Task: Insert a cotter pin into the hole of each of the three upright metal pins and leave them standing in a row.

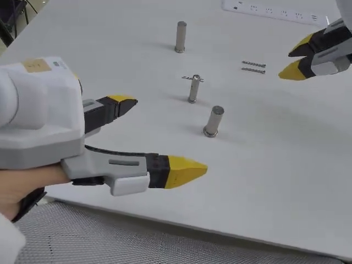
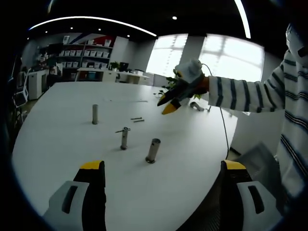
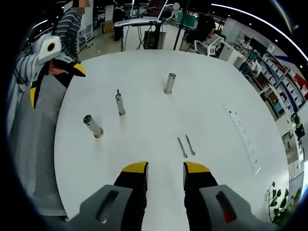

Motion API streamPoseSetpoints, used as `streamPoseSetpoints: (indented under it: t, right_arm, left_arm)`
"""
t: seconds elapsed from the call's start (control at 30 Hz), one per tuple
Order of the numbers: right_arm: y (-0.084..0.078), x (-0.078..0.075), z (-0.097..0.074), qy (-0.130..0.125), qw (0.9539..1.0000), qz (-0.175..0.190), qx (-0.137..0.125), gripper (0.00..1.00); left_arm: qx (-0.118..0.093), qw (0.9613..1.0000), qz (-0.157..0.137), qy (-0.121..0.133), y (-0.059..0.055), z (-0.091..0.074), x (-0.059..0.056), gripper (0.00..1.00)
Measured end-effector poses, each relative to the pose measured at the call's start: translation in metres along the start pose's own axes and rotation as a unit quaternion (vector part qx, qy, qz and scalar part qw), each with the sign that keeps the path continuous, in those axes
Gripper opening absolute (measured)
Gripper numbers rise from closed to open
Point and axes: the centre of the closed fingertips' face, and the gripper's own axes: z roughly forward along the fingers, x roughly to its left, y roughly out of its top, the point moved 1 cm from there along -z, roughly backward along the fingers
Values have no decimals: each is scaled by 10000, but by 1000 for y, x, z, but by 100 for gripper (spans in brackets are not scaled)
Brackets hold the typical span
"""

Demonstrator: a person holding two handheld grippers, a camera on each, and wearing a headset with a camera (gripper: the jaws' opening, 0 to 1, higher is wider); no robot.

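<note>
This looks like a large open-plan office with a workshop corner. A broad white meeting table [image 2: 53,130] carries a power strip [image 3: 243,134], and beyond it stand desks [image 3: 139,22], a wheeled office chair [image 3: 206,47] and a potted plant [image 2: 171,80]. Tall windows [image 2: 231,57] line one wall, long strip lights [image 2: 91,19] run across a dark ceiling, and open shelves [image 2: 72,52] along the far side hold rows of storage bins.
</note>
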Motion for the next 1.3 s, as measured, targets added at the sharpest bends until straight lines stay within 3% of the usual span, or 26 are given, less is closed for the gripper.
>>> streamPoseSetpoints:
  t: [0.13,0.47,0.7,0.97,1.3]
  right_arm:
    - [6,-8,8,66,9998,-177,84,22]
    - [6,-23,39,352,9961,-550,599,17]
    - [10,-23,47,375,9946,-614,750,9]
    - [7,-43,64,383,9918,-691,1002,4]
    - [1,-35,78,614,9854,-905,1304,2]
  left_arm:
    - [-77,9999,-75,-5,2,2,-2,99]
    - [-71,9999,-134,29,2,5,0,99]
    - [-134,9997,-191,51,6,7,1,99]
    - [-118,9996,-230,69,6,8,2,99]
    - [-64,9993,-324,149,-1,6,8,99]
